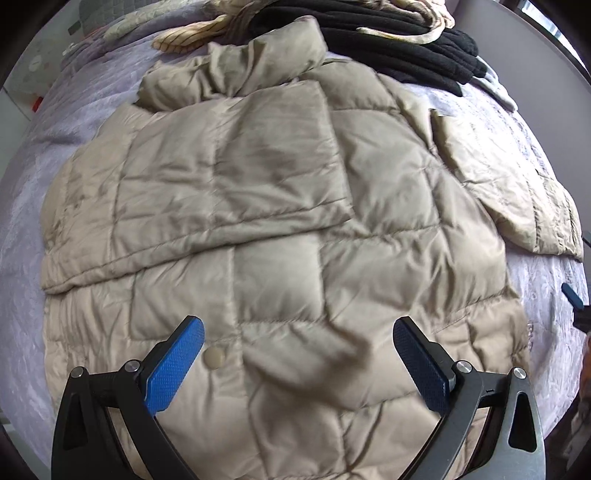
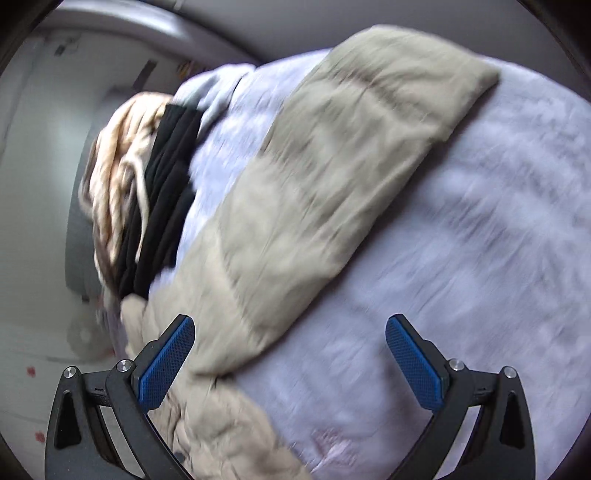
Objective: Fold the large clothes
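Observation:
A beige quilted puffer jacket (image 1: 280, 206) lies spread on a lavender bedspread (image 1: 22, 229). One sleeve is folded across its chest, the other sleeve (image 1: 517, 192) lies out to the right. My left gripper (image 1: 298, 354) hovers open over the jacket's lower part, near a round snap button (image 1: 215, 357). In the right wrist view, which is blurred, the outstretched beige sleeve (image 2: 332, 166) runs diagonally across the bedspread (image 2: 461, 258). My right gripper (image 2: 290, 350) is open above the sleeve's near part and holds nothing.
A black garment (image 1: 399, 40) and a cream striped cloth (image 1: 192, 35) are piled at the bed's far end, beyond the jacket's collar; both show in the right wrist view as a black garment (image 2: 162, 192) beside a cream cloth (image 2: 114, 173). A wall and floor lie left of the bed.

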`<state>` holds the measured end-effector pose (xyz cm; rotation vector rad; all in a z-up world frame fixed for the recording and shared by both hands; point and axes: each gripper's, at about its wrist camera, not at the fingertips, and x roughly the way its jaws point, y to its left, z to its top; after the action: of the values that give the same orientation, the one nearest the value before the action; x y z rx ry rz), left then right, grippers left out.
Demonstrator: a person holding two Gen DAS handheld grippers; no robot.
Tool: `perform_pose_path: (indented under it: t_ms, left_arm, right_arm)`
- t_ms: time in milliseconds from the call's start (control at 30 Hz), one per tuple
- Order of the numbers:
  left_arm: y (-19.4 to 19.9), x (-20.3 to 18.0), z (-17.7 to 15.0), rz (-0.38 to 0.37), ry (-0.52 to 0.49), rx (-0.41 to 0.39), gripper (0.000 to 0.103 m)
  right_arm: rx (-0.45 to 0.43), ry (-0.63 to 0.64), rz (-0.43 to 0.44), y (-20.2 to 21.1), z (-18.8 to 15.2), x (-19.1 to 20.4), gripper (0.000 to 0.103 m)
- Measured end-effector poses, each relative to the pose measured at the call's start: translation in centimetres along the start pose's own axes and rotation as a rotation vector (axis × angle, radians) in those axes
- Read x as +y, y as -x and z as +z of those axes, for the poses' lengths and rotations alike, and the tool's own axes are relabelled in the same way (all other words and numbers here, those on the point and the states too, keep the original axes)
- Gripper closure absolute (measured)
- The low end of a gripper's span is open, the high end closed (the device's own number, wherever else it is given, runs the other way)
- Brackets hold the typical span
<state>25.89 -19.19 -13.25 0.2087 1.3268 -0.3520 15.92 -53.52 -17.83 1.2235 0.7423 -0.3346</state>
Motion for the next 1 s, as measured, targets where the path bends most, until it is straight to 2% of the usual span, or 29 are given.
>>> perform_pose_path:
  t_ms: [100, 300, 367, 400, 433, 500, 567, 700, 800, 867, 1000]
  left_arm:
    - [-0.4, -1.1, 0.7, -0.004, -0.002, 0.000, 0.000]
    - [-0.7, -2.7, 1.7, 0.002, -0.015, -0.015, 0.001]
    - [-0.6, -3.1, 1.8, 0.003, -0.019, -0.024, 0.001]
    - [-0.6, -3.1, 1.9, 0.004, -0.021, -0.030, 0.001]
    - [-0.6, -3.2, 2.0, 0.007, -0.021, -0.035, 0.000]
    - [-0.7, -3.2, 2.2, -0.001, -0.014, -0.030, 0.001]
    - [-0.9, -2.9, 2.4, 0.019, -0.001, -0.028, 0.001]
    - [-0.8, -1.2, 1.8, 0.033, 0.020, -0.035, 0.001]
    - [-1.3, 0.7, 1.2, -0.024, 0.084, -0.009, 0.001]
    - [-1.5, 2.5, 1.0, -0.093, 0.165, 0.008, 0.001]
    - [-0.1, 5.5, 0.8, -0.074, 0.250, -0.053, 0.001]
  right_arm:
    - [-0.042, -0.068, 0.016, 0.0, 3.1, -2.2, 0.000]
    - [-0.065, -0.349, 0.221, -2.2, 7.1, -5.6, 0.000]
    - [-0.069, -0.396, 0.258, -2.7, 7.6, -5.5, 0.006]
    - [-0.063, -0.410, 0.270, -3.0, 8.0, -5.3, 0.021]
    - [-0.043, -0.422, 0.268, -3.5, 8.2, -5.1, 0.053]
    - [-0.004, -0.451, 0.267, -4.3, 8.1, -4.9, 0.092]
    - [0.002, -0.460, 0.323, -4.7, 8.0, -4.5, 0.094]
    - [0.015, -0.335, 0.398, -4.8, 7.8, -0.8, 0.095]
    - [0.039, -0.224, 0.462, -5.0, 7.3, 3.5, 0.095]
    - [0.058, -0.147, 0.507, -5.3, 6.7, 6.9, 0.095]
    - [0.095, 0.091, 0.547, -6.1, 4.3, 15.6, 0.095]
